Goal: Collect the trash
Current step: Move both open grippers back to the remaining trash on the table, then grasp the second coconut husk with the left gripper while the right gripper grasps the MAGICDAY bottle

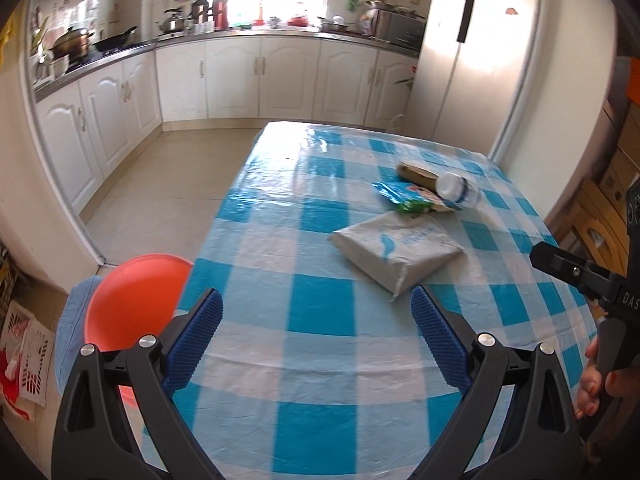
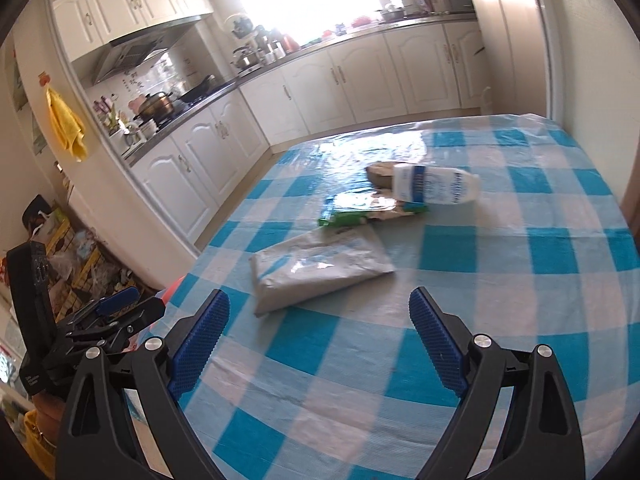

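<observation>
Trash lies on a table with a blue-and-white checked cloth. A grey-white flat packet is nearest; it also shows in the right wrist view. Behind it lie a blue-green snack wrapper, a clear plastic bottle on its side, and a brown item. My left gripper is open and empty above the cloth, short of the packet. My right gripper is open and empty just before the packet. The right gripper also shows in the left wrist view.
An orange-red bin stands on the floor beside the table's left edge. White kitchen cabinets with cluttered counters run along the back. A white fridge stands behind the table. Boxes are stacked at the right.
</observation>
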### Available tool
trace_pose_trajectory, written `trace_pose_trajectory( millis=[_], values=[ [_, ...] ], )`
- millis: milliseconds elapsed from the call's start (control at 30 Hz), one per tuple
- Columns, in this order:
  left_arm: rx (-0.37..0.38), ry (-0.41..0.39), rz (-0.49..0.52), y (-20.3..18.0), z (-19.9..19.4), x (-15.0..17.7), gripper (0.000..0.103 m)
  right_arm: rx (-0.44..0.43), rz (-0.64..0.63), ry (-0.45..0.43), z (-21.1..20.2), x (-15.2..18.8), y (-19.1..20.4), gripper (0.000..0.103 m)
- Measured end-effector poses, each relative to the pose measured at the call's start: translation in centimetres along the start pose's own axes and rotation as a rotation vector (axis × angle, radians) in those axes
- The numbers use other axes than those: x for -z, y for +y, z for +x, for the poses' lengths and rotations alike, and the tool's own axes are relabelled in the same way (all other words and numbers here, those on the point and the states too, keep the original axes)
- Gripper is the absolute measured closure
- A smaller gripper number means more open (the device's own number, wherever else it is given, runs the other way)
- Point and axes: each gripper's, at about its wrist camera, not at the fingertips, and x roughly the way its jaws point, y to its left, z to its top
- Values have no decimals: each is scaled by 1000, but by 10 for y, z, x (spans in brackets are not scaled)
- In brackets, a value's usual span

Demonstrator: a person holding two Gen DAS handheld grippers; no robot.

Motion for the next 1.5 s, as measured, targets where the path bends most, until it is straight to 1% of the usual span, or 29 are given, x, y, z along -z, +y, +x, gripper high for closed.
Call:
trace_pose_trajectory(
  millis=[233,367,433,533,600,667,800,900,967,1067,1300,1367,1467,1500],
  values=[
    [16,17,47,-21,10,-4,8,25,51,-3,-4,0,-29,12],
    [42,32,87,-33,18,-6,8,36,75,11,-1,-4,-44,12],
    [60,34,129,-42,23,-8,8,49,82,21,2,-7,-53,12],
    [115,70,218,-57,36,-12,8,59,95,34,7,-11,-65,12],
    [107,84,273,-66,46,-15,8,56,108,52,11,-14,-73,12],
    [143,109,331,-75,59,-19,8,54,119,60,15,-17,-79,12],
    [176,134,407,-85,82,-30,8,57,114,72,24,-24,-87,12],
    [160,168,434,-87,101,-39,8,61,111,77,31,-32,-92,12],
    [178,180,412,-84,110,-50,8,66,105,76,38,-38,-94,12],
    [211,164,361,-80,116,-66,8,67,96,77,47,-48,-96,12],
    [213,140,268,-78,138,-93,8,72,55,70,75,-77,-102,12],
    [207,137,226,-76,145,-104,8,79,56,72,83,-85,-105,12],
    [245,137,119,-70,156,-125,8,70,48,75,96,-94,-109,12],
    [253,138,97,-69,160,-130,8,70,44,80,100,-96,-111,12]
  ],
)
